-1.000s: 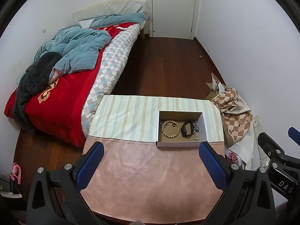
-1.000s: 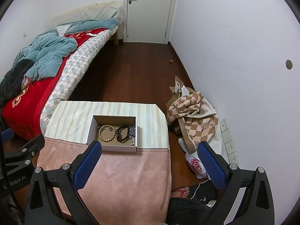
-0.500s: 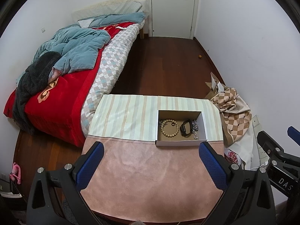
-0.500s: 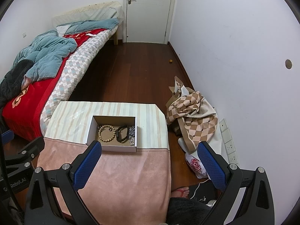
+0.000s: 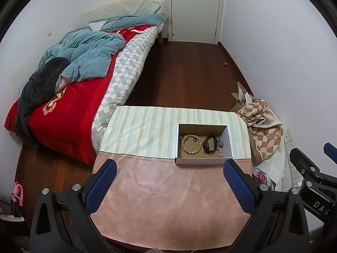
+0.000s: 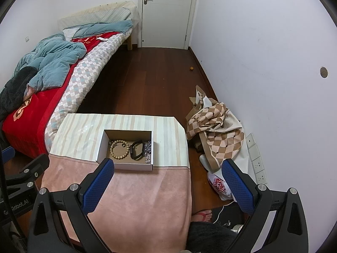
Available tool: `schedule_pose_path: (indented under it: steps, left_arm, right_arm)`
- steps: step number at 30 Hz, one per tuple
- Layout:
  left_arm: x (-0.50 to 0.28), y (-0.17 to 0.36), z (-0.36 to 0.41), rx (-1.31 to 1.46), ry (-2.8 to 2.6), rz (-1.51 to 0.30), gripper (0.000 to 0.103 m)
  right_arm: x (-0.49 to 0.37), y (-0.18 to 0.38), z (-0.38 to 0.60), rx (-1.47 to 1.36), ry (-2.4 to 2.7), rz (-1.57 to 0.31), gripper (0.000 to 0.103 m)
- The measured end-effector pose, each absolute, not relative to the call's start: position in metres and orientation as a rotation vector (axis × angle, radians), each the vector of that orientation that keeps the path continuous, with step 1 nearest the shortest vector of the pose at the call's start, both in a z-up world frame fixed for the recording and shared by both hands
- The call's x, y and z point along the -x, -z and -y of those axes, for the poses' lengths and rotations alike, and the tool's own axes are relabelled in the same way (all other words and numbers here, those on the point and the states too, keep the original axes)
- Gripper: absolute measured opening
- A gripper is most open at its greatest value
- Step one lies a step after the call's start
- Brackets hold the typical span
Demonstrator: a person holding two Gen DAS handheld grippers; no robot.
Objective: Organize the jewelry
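While both grippers are hanging above the pink cloth, left gripper [image 5: 169, 181] spreading wide and holding nothing, right gripper [image 6: 167, 180] likewise gaping, open box [image 6: 126, 166] sitting on the table [image 5: 137, 130], bead bracelet [image 5: 191, 143], black band [image 5: 209, 145], silver chain [image 5: 220, 145] lying inside.

Count from my two claws, left [image 5: 168, 186] and right [image 6: 167, 184], both spread wide, nothing in either. One box [image 5: 202, 160] on one surface [image 5: 168, 206]. Inside: one bead bracelet [image 5: 191, 143], one black band [image 5: 209, 145], one small dark ring [image 5: 194, 140], one heap of silver chain [image 5: 219, 145], links uncountable. One bed [image 5: 63, 109], one door [image 5: 194, 10].
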State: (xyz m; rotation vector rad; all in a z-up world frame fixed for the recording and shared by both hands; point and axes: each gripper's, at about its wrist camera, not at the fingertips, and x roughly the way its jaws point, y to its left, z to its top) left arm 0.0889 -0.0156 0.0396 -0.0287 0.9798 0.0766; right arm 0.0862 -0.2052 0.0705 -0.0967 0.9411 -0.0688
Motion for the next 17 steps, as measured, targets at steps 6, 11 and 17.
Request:
schedule_pose_path:
  steps: [6,11,17]
  left_arm:
    - [-0.0888,-0.0397,0.0153,0.031,-0.079,-0.98,0.103]
    - [-0.089,-0.0394,0.0152,0.032,-0.076,-0.979,0.103]
    - [-0.0869,-0.0412,0.0166,0.035,-0.071,-0.967,0.103]
  right_arm:
    - [-0.0864,-0.0708,0.2051,0.094,0.07,-0.941,0.103]
    - [-0.0858,-0.071,0.2054,0.094,0.069,-0.942,0.103]
    - [-0.0853,-0.071,0.2053,0.095,0.069,-0.944,0.103]
